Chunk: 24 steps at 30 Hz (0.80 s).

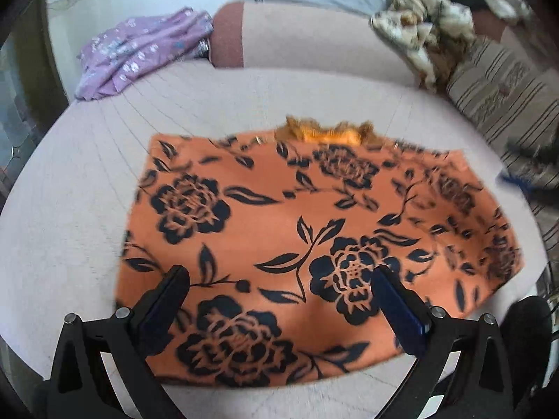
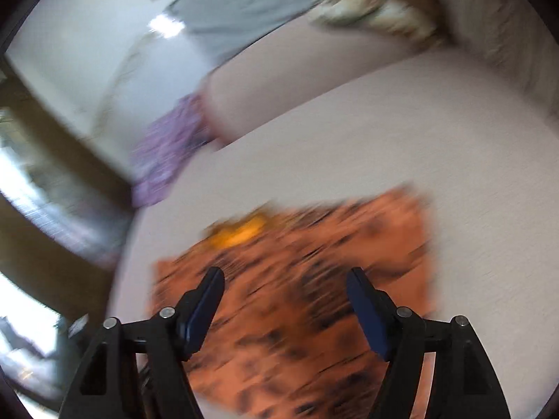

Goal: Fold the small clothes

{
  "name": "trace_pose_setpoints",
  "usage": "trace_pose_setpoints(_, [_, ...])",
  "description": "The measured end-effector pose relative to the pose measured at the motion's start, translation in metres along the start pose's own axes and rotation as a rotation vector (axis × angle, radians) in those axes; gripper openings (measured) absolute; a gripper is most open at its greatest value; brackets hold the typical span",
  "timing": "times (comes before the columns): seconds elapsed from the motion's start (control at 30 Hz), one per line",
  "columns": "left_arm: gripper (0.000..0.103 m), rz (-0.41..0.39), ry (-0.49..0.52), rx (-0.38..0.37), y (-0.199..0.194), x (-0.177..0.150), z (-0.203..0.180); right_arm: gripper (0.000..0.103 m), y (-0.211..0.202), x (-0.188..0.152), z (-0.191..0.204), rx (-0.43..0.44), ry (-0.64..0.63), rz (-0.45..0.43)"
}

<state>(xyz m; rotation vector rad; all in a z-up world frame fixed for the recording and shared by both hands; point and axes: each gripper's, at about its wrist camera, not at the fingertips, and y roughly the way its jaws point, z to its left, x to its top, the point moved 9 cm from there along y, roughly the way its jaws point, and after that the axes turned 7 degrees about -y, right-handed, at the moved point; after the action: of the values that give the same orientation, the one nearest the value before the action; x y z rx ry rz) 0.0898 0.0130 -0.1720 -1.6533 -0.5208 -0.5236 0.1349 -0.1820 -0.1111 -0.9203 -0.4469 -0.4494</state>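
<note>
Right claw [image 2: 284,276] view blurred; orange garment [image 1: 314,230] smeared.

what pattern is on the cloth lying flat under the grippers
Large black flowers and leaves on the flat orange cloth, sharpest in the left wrist view.

Even, soft daylight in both views, no hard shadows. Left wrist view is mostly sharp, smeared only at the right edge. Right wrist view is heavily motion-blurred; only the right tool [image 2: 284,277] is rendered crisp. A glare spot [image 2: 166,28] is seen upper left. Fisheye bending and dark corners throughout.
</note>
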Motion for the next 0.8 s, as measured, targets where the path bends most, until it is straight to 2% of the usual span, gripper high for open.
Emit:
trace_pose_setpoints(0.03, [0.103,-0.005,-0.007,-0.003,-0.003,-0.002,0.002,0.077,0.006,-0.011,0.0,0.029,0.01,0.018])
trace_pose_setpoints(0.07, [0.103,0.013,-0.016,-0.005,-0.002,-0.007,0.006,0.077,0.02,-0.027,-0.013,0.011,0.05,0.059])
trace_pose_setpoints(0.1, [0.103,0.043,-0.021,-0.008,0.004,-0.013,0.008,0.077,0.03,-0.041,-0.032,-0.047,0.096,0.099])
trace_pose_setpoints(0.13, [0.103,0.098,-0.019,-0.008,0.015,-0.023,0.011,0.069,0.039,-0.056,-0.059,-0.116,0.178,0.147])
trace_pose_setpoints(0.17, [0.103,0.162,-0.007,0.024,0.031,-0.036,0.017,0.069,0.035,-0.054,-0.064,-0.105,0.216,0.11])
trace_pose_setpoints(0.2, [0.103,0.184,0.0,0.065,0.038,-0.043,0.024,0.07,0.029,-0.05,-0.06,-0.114,0.228,0.093])
trace_pose_setpoints(0.27, [0.103,0.144,-0.001,0.056,0.032,-0.043,0.023,0.074,0.014,-0.037,-0.034,-0.133,0.159,0.071])
trace_pose_setpoints(0.33, [0.103,0.126,-0.016,0.028,0.022,-0.037,0.017,0.083,0.005,-0.026,-0.002,-0.087,0.054,0.022])
trace_pose_setpoints(0.4, [0.103,0.08,-0.01,0.005,0.01,-0.029,0.012,0.088,0.005,-0.027,0.014,-0.049,0.01,0.001])
trace_pose_setpoints(0.43, [0.103,0.071,-0.006,0.002,0.007,-0.027,0.011,0.088,0.013,-0.027,0.011,-0.05,0.014,0.013])
trace_pose_setpoints(0.5, [0.103,0.069,-0.015,-0.001,0.001,-0.026,0.015,0.087,0.039,-0.054,-0.035,-0.181,0.089,0.126])
trace_pose_setpoints(0.53, [0.103,0.062,-0.033,-0.006,-0.003,-0.025,0.021,0.082,0.046,-0.068,-0.054,-0.194,0.168,0.161])
trace_pose_setpoints(0.57, [0.103,0.046,-0.059,-0.008,-0.009,-0.023,0.029,0.082,0.038,-0.063,-0.05,-0.176,0.17,0.101])
trace_pose_setpoints(0.63, [0.103,0.013,-0.121,-0.017,-0.016,-0.015,0.046,0.082,0.025,-0.055,-0.039,-0.181,0.171,0.084])
trace_pose_setpoints(0.73, [0.103,-0.017,-0.241,-0.015,-0.019,-0.002,0.089,0.082,0.012,-0.041,-0.005,-0.158,0.077,0.045])
trace_pose_setpoints(0.8, [0.103,-0.013,-0.304,-0.005,-0.014,0.004,0.114,0.083,0.012,-0.038,0.021,-0.111,0.014,0.027])
